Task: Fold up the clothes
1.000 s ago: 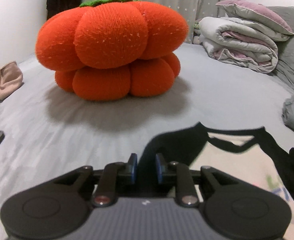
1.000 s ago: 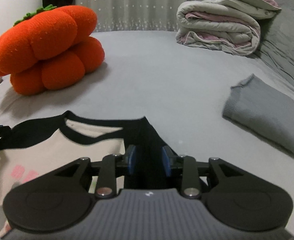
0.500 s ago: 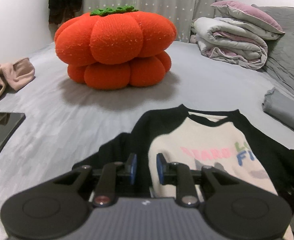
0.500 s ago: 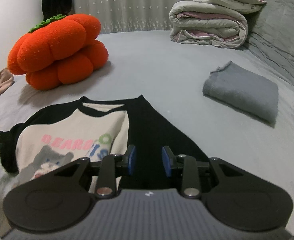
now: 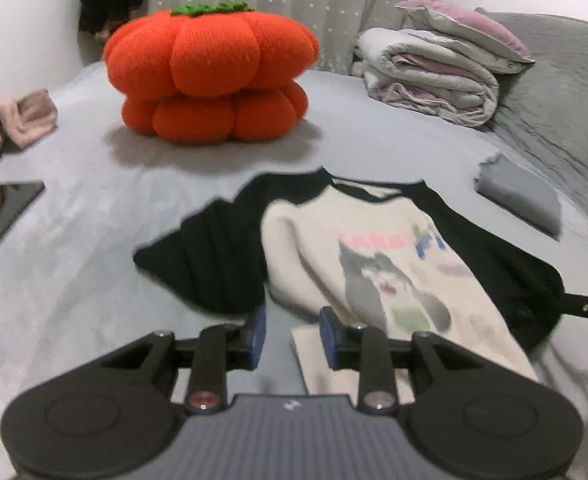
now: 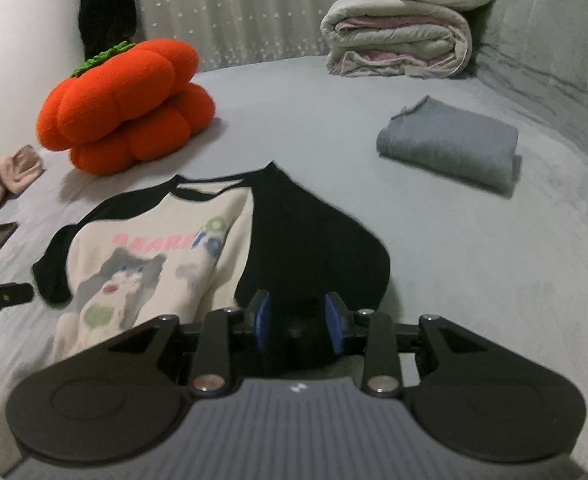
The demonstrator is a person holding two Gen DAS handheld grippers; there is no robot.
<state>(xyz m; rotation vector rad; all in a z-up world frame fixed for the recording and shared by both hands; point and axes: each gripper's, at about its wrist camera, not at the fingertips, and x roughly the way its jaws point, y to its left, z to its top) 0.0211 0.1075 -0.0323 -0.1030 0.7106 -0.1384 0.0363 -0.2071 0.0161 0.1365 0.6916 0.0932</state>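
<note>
Now both grippers are letting go: the left gripper has jaws opening over bare sheet with the shirt hem just at its 1 o'clock, nothing between them, and the right gripper has jaws opening with black sleeve cloth loose between the pads. A second ago each pinched a sleeve near the collar; since then the shirt has been drawn out flat, print up, ready for folding. Beyond, at 11 o'clock, sits the pumpkin cushion.
</note>
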